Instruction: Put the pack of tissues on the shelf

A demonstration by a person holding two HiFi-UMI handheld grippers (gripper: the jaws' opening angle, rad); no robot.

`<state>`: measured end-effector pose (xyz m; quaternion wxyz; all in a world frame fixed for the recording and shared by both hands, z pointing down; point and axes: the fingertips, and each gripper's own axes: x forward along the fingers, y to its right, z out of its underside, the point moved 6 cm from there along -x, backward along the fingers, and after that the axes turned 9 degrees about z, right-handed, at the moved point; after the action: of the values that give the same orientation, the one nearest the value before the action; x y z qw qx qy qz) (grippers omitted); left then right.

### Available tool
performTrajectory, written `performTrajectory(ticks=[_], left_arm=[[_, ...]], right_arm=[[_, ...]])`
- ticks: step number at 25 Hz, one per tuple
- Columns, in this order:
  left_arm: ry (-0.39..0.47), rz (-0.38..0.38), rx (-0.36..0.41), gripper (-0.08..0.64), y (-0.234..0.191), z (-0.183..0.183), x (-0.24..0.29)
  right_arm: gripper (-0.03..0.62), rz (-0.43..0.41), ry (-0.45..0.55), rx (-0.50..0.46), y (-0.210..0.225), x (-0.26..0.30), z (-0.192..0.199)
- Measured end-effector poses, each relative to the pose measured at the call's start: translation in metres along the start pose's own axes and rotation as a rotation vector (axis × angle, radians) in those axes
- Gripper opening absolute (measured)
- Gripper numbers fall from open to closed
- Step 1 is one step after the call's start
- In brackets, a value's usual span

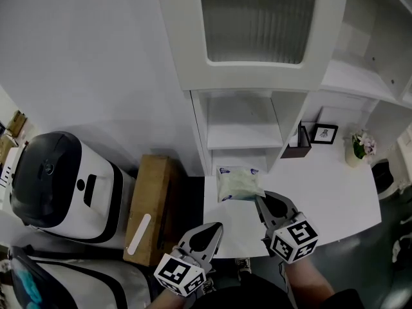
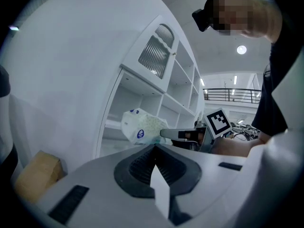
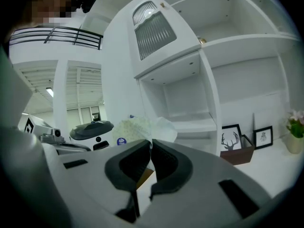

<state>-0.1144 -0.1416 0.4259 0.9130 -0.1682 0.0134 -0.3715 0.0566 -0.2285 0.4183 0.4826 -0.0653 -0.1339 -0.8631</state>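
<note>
The pack of tissues [image 1: 239,184], a soft pale packet with blue labels, is held just in front of the white shelf unit's [image 1: 241,137] lowest opening. My right gripper [image 1: 259,199] is shut on its near edge; in the right gripper view the wrapper [image 3: 137,129] is pinched between the jaws [image 3: 149,142]. In the left gripper view the pack [image 2: 142,126] hangs off the desk surface from the right gripper's fingers [image 2: 176,134]. My left gripper [image 1: 217,226] sits lower left, at the desk's front edge, shut and holding nothing.
A white desk [image 1: 328,195] runs right from the shelf, with a brown box [image 1: 296,149], a framed picture [image 1: 324,134] and a small flower vase [image 1: 357,149]. On the floor at the left stand a cardboard box [image 1: 152,205] and a white-and-black machine [image 1: 58,185].
</note>
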Motion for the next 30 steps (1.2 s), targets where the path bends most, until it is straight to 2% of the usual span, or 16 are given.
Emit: performTrajectory(ticks=[15,30], left_arm=[[0.017,-0.058,0.018,-0.002,-0.014,-0.012,0.048],[0.030,-0.105,0.037,-0.002,-0.027,-0.025,0.085]], right_arm=[[0.006,-0.048,0.027,-0.029,0.044,0.039,-0.030],[0.006,-0.031,0.032,-0.037,0.085,0.088,-0.058]])
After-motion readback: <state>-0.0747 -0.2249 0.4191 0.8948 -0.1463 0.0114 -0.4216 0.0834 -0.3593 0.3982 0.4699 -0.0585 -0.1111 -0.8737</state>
